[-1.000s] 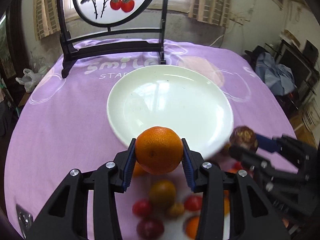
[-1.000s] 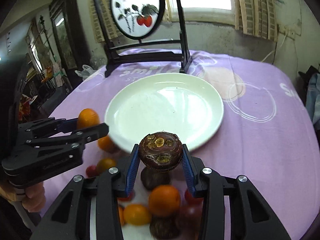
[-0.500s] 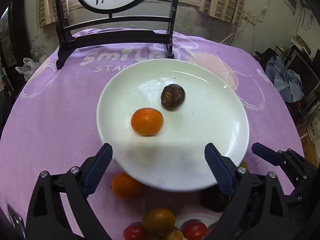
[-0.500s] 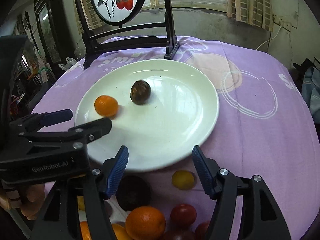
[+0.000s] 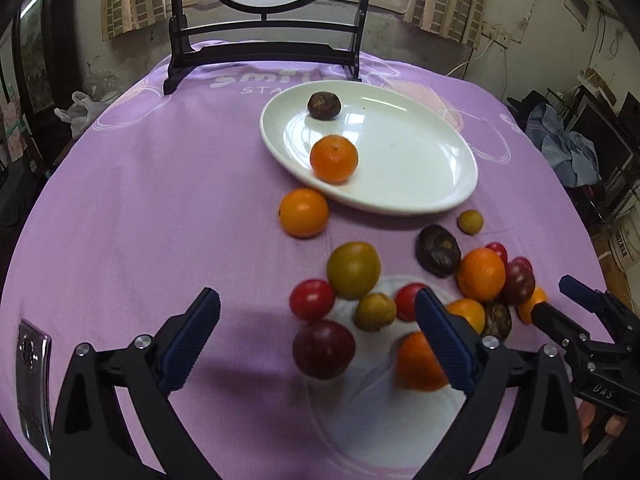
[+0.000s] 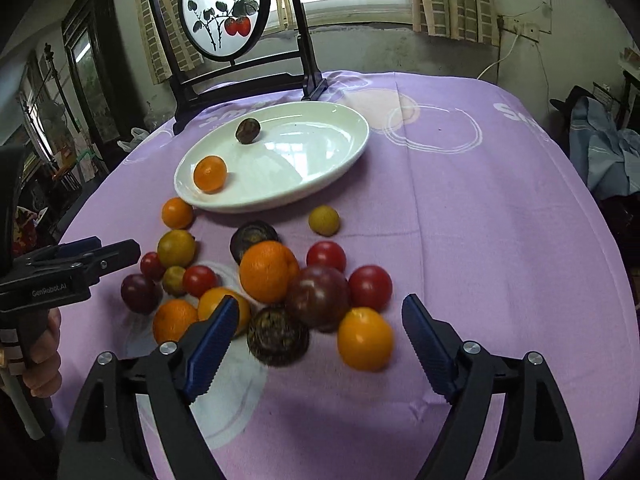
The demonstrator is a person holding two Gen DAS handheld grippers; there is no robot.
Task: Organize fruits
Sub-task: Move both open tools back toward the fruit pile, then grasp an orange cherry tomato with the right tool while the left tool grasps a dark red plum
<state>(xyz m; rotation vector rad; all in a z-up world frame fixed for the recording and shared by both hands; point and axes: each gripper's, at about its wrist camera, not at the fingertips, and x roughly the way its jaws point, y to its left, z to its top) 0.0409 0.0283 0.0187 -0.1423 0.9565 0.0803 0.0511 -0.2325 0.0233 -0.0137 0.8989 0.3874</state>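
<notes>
Both wrist cams looking forward-down over bench (image 5: 120, 220), close above fruit pile (image 6: 276, 276); sharing plate (image 5: 400, 204) (image 6: 304, 196), pile.

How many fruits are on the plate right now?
2 on the plate: an orange near its front-left rim, and a dark brown fruit further back. The rest lie on the cloth.

A white plate (image 6: 320, 184) on a purple-clothed bench (image 6: 480, 220) holds one orange (image 6: 210, 173) and one dark brown fruit (image 6: 247, 130), set apart. Loose oranges, red tomatoes and dark fruits cluster just in front of it. The right gripper (image 6: 316, 344) hangs above them, jaws spread wide and empty.
</notes>
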